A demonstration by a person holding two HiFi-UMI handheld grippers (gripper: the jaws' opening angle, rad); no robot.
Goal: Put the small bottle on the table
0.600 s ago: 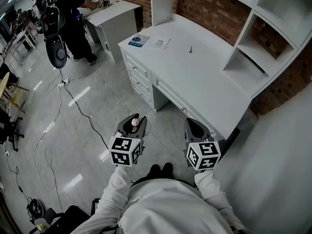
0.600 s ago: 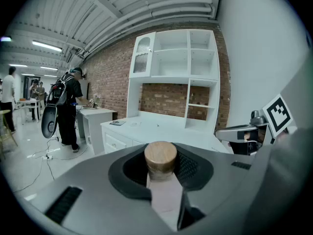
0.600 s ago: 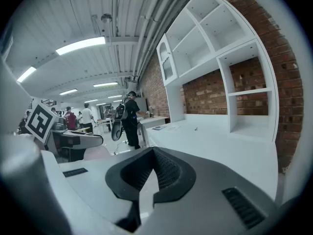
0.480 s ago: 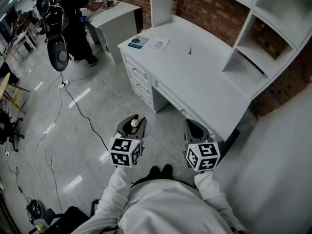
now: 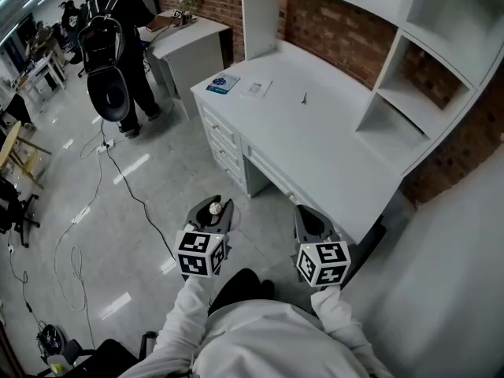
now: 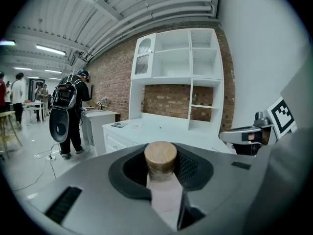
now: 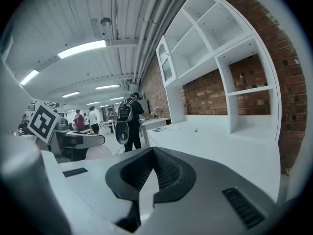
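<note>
- My left jaws (image 5: 213, 211) are clamped on the small bottle (image 6: 160, 158). The ribbed pads press its pale body from both sides, just under the round stopper.
- The bottle stands upright in that hold, out over the floor. It is in front of the white surface (image 5: 315, 132) and short of its front edge, so it is not yet set down.
- My right jaws (image 5: 309, 219) are together with nothing between them, beside the left ones and nearer the front edge.
- I judge the bottle to be light, since a hold this narrow carries it with no sag.
- The body looks smooth and stiff, and I cannot tell whether it is glass or plastic. I would treat it as breakable and a little slippery.
- The stopper looks like cork or wood, and it may be only pushed in. I would keep my hold on the body, never on the stopper.
- With a small base, it could tip if I let go before the bottom sits flat.
- I can read no writing on the bottle. What shows of it is plain.
- A blue-and-white booklet (image 5: 223, 83) and a sheet of paper (image 5: 256, 89) lie near the far left corner of the surface. Their print is too small to read.
- The cubes on my jaws carry black-and-white square patterns only.
</note>
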